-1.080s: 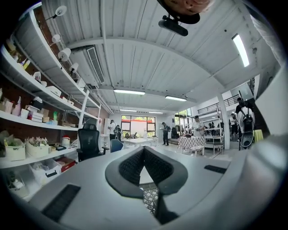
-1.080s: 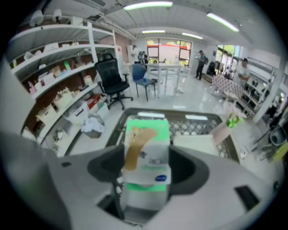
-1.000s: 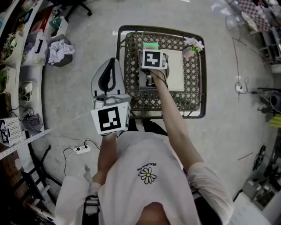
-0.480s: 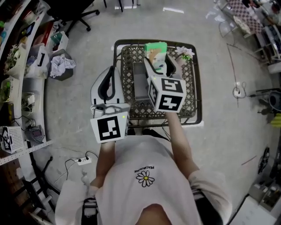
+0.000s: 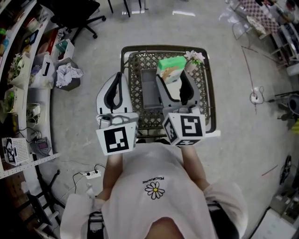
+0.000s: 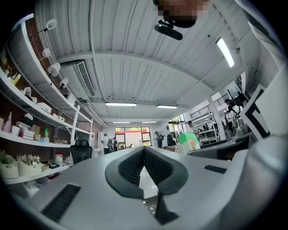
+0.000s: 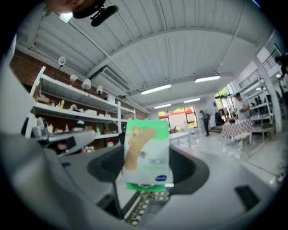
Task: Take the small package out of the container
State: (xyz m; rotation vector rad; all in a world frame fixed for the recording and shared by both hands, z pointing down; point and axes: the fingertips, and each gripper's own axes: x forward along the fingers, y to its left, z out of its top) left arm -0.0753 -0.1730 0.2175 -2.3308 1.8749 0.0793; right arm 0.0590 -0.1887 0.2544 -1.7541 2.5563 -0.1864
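In the head view my right gripper [image 5: 174, 80] is shut on a small green and white package [image 5: 171, 69], held upright in the air above the black lattice table [image 5: 208, 100]. In the right gripper view the package [image 7: 146, 155] stands between the dark pads [image 7: 186, 170], pinched at its lower edge. The grey open container [image 5: 149, 88] sits on the lattice just left of the package. My left gripper [image 5: 116, 88] hangs off the table's left side, apart from the container. In the left gripper view its pads [image 6: 130, 166] meet with nothing between them, and the package [image 6: 189, 141] shows to the right.
A small white flower [image 5: 195, 56] stands at the table's far right corner. An office chair [image 5: 74, 11], a crumpled cloth [image 5: 67, 74] and crowded shelves [image 5: 18, 70] lie to the left. A power strip with cables [image 5: 88, 174] is on the floor near the person's feet.
My right gripper rose out of the container with the package and drew back toward the person. The left gripper stayed about where it was.
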